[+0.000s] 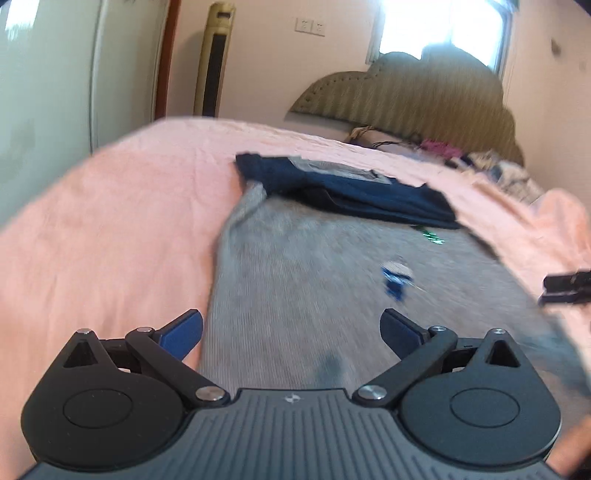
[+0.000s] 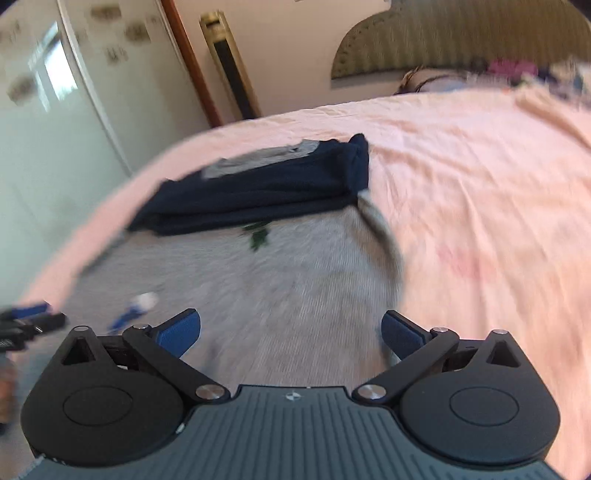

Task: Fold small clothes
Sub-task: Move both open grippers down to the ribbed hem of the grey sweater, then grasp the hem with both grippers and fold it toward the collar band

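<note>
Left gripper [image 1: 291,332] spread wide, blue pads far apart, nothing held between them; poised low over the near end of the grey garment [image 1: 332,295]. Right gripper [image 2: 291,332] likewise wide open and empty, above the same grey cloth [image 2: 280,280] from the other side. Each gripper seen in the other's view: right one as dark fingers at the far right edge of the left wrist view [image 1: 567,288], left one as dark fingers with a blue pad at the far left edge of the right wrist view [image 2: 29,319].

Grey garment lying flat on the pink bedsheet [image 1: 110,221], ribbed knit, spread lengthwise away from both cameras. Dark navy sleeves [image 1: 347,192] folded across its far end, forming a band from side to side; a strip of grey collar area visible beyond the navy band. Small blue-and-white print [image 1: 397,277] near the middle of the grey cloth, small green mark [image 1: 430,234] closer to the navy band. A dark smudge on the grey just ahead of the left gripper's body; cannot tell whether stain or shadow.

Both views heavily motion-blurred, most of all on the cloth nearest the fingers.

Background: padded headboard [image 1: 424,96] at the far end of the bed, bright window [image 1: 443,26] above it, mixed clutter with something magenta [image 1: 439,147] near the headboard. Tall gold-coloured appliance [image 1: 214,59] standing against the wall, beside a red-brown door frame [image 1: 168,55]; pale wardrobe door [image 2: 55,110] at far left.
</note>
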Motion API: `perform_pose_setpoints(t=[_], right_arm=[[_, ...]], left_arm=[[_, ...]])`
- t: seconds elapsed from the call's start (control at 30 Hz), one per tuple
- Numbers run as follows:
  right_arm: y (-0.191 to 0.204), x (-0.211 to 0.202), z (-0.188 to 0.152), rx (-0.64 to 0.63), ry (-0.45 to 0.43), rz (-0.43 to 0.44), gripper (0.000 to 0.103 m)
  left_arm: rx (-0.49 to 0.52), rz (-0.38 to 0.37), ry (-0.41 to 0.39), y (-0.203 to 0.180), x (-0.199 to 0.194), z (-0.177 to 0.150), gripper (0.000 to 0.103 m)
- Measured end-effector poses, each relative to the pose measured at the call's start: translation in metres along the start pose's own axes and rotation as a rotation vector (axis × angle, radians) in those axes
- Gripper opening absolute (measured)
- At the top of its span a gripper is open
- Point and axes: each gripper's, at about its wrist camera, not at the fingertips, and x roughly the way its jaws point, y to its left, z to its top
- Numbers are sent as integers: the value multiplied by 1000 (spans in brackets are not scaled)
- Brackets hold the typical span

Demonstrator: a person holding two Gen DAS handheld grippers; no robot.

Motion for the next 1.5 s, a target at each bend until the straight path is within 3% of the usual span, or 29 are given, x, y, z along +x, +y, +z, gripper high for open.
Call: perform_pose_setpoints(t=[0.1, 0.17, 0.33, 0.43, 0.6, 0.67, 0.7, 0.73, 0.83, 0.93, 1.2, 1.33, 1.43, 1.5], right_arm=[[-38, -33, -22, 208, 102, 117, 103], [-55, -48, -35, 297, 127, 157, 102], [-57, -66, -58, 334, 210, 253, 101], [-52, -64, -69, 370, 265, 356, 101], [-52, -63, -72, 409, 278, 405, 100], [-53, -62, -71, 423, 287, 423, 94], [-53, -62, -71, 420, 291, 420, 92], [-55, -62, -71, 420, 291, 415, 89], [-59, -62, -70, 429, 288, 390, 79], [-62, -61, -71, 429, 288, 396, 79], [-61, -62, -72, 421, 290, 401, 82], [-61, -61, -72, 416, 292, 402, 82], [-60, -62, -73, 415, 289, 400, 83], [-59, -62, -73, 416, 288, 397, 83]], left_arm=[[-202, -141, 106, 26, -20, -22, 103], [-304, -214, 105, 41, -34, -33, 103], [-538, -411, 161, 72, -40, -44, 103], [-614, -515, 199, 76, -33, -49, 103], [-641, -577, 219, 70, -28, -52, 102], [-632, -572, 227, 67, -26, -51, 102], [-624, -559, 229, 67, -25, -51, 96], [-604, -537, 235, 66, -25, -49, 90], [-514, -427, 215, 75, -36, -39, 89], [-507, -378, 248, 82, -32, -38, 89], [-509, -337, 208, 94, -46, -37, 90], [-550, -368, 235, 96, -41, -45, 90], [-579, -431, 245, 86, -33, -49, 89], [-559, -444, 255, 75, -30, -50, 89]])
